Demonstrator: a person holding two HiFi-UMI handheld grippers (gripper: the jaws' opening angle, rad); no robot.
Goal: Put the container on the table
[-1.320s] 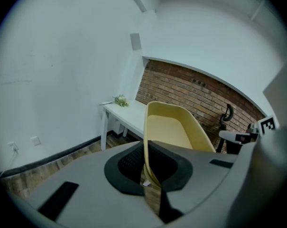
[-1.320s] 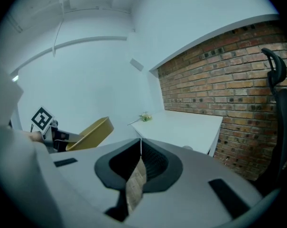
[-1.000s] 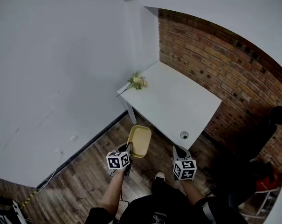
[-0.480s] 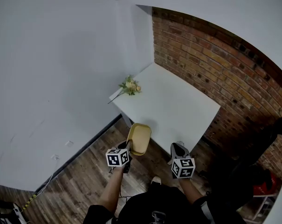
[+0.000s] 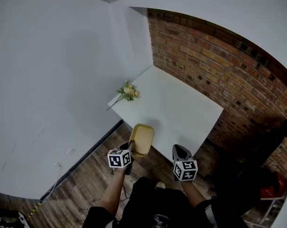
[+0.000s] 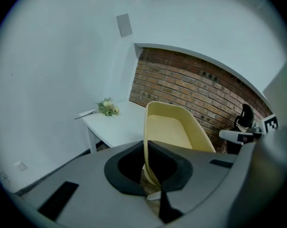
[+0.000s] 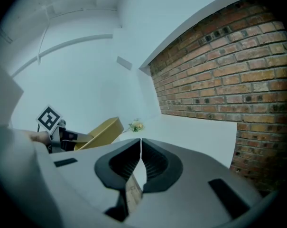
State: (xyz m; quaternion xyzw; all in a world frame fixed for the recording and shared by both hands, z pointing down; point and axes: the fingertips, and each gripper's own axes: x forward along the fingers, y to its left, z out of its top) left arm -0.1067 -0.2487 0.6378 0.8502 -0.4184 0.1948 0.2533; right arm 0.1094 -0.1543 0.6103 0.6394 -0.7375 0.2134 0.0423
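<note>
Nearest, the left claw is clamped on the thin near wall of the one pale yellow plastic tub-shaped container, held in the air just short of the bench edge. The right claw is closed with nothing in it. The tub looks light, stiff and smooth, and its rim seems the right hold. Beyond: one white bench, one small bunch of flowers

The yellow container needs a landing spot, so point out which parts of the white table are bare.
Nearly all of the table is bare: the wide stretch from the near edge, just ahead of the container in the left hand-held gripper, back to the brick wall. Only the left corner is taken, by flowers.
</note>
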